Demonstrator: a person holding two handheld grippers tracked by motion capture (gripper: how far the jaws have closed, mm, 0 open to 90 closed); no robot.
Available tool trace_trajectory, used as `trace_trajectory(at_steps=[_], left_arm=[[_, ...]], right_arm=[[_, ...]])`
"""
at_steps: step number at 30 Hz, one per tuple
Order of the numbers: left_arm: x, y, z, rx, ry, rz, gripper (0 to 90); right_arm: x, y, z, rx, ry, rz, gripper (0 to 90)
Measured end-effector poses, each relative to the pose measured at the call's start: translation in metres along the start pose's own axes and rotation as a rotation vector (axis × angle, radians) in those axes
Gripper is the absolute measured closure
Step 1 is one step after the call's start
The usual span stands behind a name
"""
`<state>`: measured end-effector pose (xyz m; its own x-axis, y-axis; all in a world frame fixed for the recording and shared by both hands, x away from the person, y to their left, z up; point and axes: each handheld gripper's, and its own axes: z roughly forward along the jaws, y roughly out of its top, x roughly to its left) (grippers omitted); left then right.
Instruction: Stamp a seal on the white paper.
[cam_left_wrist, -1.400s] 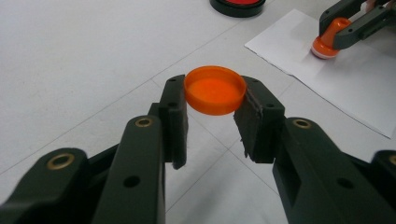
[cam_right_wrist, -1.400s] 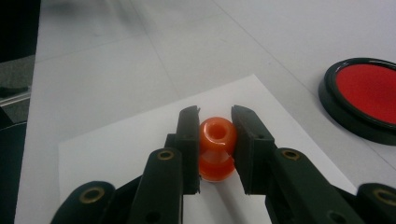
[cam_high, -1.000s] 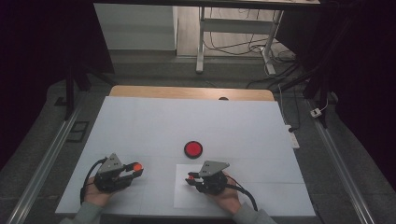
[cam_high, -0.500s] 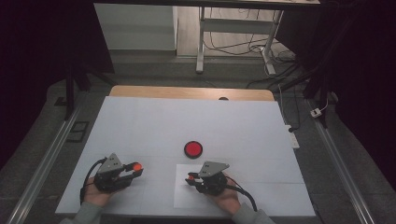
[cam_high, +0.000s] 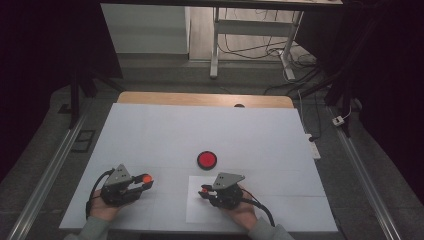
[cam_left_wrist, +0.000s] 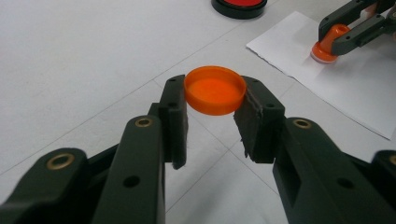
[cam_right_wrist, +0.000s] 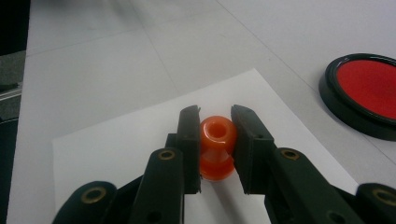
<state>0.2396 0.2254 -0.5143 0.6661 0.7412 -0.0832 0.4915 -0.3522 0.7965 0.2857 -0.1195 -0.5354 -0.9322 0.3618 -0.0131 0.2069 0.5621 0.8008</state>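
Now holding: left claw (cam_high: 142, 181) clamped on an orange cap (cam_left_wrist: 215, 89), gripped by its rim from both sides. Cap round and shallow, open face up, flat axis upright, no long side to speak of. Glossy orange plastic, plain inside, smooth wall. Held just above the white bench (cam_high: 165, 130), at the near left part in the high view.

Right claw (cam_high: 203, 191) clamped on an orange stamp (cam_right_wrist: 216, 147), squeezed at its narrow waist. Long axis upright, or nearly so: wide foot down, touching the paper (cam_high: 200, 212), rounded top up with a small dimple or hole in its middle. Waisted shape, same glossy orange; pale ring at the foot, seen from the left claw's camera (cam_left_wrist: 324, 50). Placed on the near right part of the bench, over the far left corner region of the paper.

Beyond both, a round red pad (cam_high: 206, 159) in a black rim, lying flat on the bench, apart from the paper and nearer the right claw.
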Motion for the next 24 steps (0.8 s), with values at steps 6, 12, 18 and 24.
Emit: trace_trajectory(at_steps=[6, 12, 18, 24], left_arm=[[0.0, 0.0002, 0.0001, -0.001, 0.0, -0.001, 64.5], [0.0004, 0.0001, -0.0001, -0.001, -0.001, -0.002, 64.5], [0.0008, 0.0001, -0.0001, -0.002, 0.001, -0.003, 64.5], [0.0014, 0.0002, 0.0004, -0.001, 0.0, -0.002, 64.5]], right_arm=[[0.0004, -0.0009, 0.0003, -0.01, -0.001, 0.004, 73.1], [0.0005, -0.001, 0.0003, -0.011, -0.001, 0.004, 73.1], [-0.0003, -0.0007, -0.0002, -0.004, -0.003, 0.005, 72.9], [-0.0035, -0.0005, -0.0012, -0.017, 0.02, 0.029, 72.3]])
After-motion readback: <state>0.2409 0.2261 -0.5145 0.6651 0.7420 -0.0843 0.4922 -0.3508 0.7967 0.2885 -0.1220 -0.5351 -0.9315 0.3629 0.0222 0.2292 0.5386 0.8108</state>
